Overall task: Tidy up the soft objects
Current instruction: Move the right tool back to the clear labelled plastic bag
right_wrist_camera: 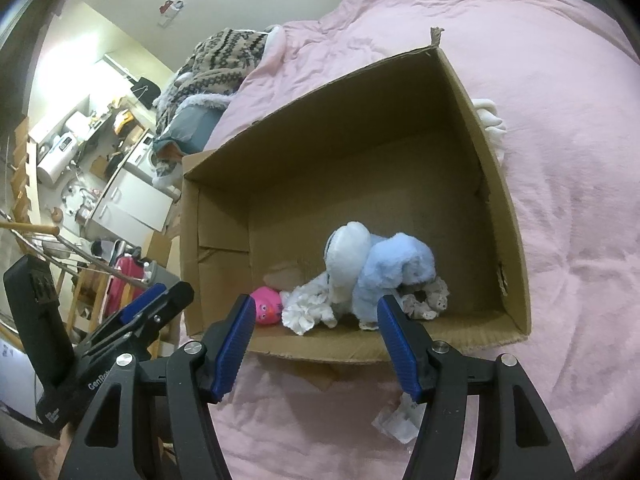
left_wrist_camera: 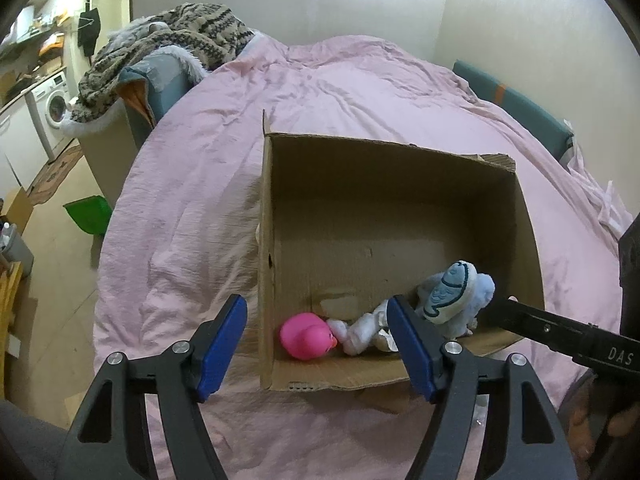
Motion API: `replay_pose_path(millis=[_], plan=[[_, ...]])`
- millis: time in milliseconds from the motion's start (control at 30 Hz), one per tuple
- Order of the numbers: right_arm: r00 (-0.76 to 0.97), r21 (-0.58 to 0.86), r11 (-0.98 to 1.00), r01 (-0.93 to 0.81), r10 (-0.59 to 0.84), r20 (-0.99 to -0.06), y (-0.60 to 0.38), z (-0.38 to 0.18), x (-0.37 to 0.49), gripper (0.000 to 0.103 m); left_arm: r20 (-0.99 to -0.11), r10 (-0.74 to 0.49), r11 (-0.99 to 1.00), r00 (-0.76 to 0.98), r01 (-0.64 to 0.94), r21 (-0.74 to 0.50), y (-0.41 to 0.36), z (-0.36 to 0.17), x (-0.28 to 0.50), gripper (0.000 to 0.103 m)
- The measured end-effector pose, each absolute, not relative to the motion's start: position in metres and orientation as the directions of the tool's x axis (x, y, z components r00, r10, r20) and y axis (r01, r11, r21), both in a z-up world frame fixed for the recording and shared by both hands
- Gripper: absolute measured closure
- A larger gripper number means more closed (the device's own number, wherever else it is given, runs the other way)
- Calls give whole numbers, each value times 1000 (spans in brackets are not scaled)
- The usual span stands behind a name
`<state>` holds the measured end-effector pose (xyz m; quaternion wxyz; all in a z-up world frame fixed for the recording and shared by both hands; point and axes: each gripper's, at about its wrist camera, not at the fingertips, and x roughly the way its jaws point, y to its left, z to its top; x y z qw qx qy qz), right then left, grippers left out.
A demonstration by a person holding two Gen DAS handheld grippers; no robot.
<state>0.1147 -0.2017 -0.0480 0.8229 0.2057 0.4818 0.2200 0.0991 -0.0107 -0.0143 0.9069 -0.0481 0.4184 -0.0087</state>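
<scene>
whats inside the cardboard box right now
In the cardboard box: a pink toy, a white frilly cloth and a blue plush. Anything beneath the plush is covered.

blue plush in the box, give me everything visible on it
The blue plush toy is pale blue fuzzy fabric with a white rounded part and a light panel stitched with a darker blue fish-like design. It lies slumped, not upright, on the floor of the open cardboard box, toward the near wall. White ruffled cloth touches one side; a small grey frilly piece lies against the other. Neither gripper touches it.
</scene>
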Motion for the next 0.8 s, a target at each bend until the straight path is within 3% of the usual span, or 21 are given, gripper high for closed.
replay_pose_path(millis=[800], plan=[[490, 421, 896, -143, 434, -756, -216, -22, 70, 36, -771, -65, 993, 633, -36, -113, -5, 2, 44, 33]])
